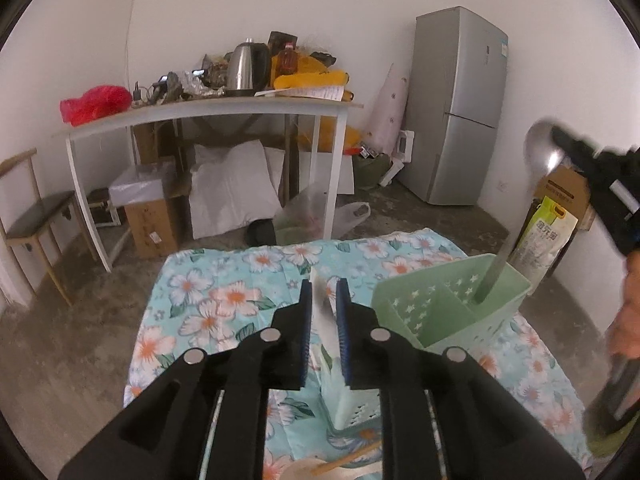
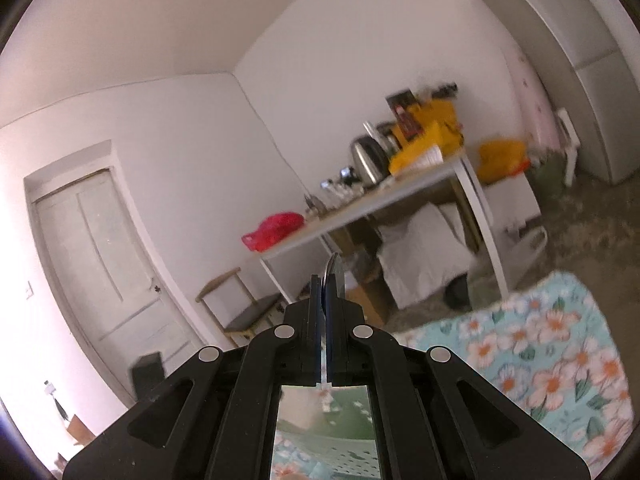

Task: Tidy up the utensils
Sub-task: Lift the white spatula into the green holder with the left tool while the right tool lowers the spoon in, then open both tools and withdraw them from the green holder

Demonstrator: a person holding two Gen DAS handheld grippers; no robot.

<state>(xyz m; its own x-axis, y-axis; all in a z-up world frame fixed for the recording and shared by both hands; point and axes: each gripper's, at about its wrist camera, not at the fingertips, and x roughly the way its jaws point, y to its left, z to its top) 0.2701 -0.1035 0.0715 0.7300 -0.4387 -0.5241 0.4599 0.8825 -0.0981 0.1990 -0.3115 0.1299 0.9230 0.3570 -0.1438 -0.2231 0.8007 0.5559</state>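
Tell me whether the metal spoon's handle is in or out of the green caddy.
In. The spoon stands nearly upright, its handle end inside the green caddy's far compartment, its bowl gripped by the right gripper.

A lived-in home room: fridge (image 1: 456, 108), kettle (image 1: 244, 70), cluttered table (image 1: 208, 110).

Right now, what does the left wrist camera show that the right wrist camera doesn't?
Only the left wrist view shows the green utensil caddy, the metal spoon standing handle-down in it with its bowl held by the right gripper, and the left gripper.

Only the right wrist view shows the white door.

Both show the floral cloth, the kettle and the fridge.
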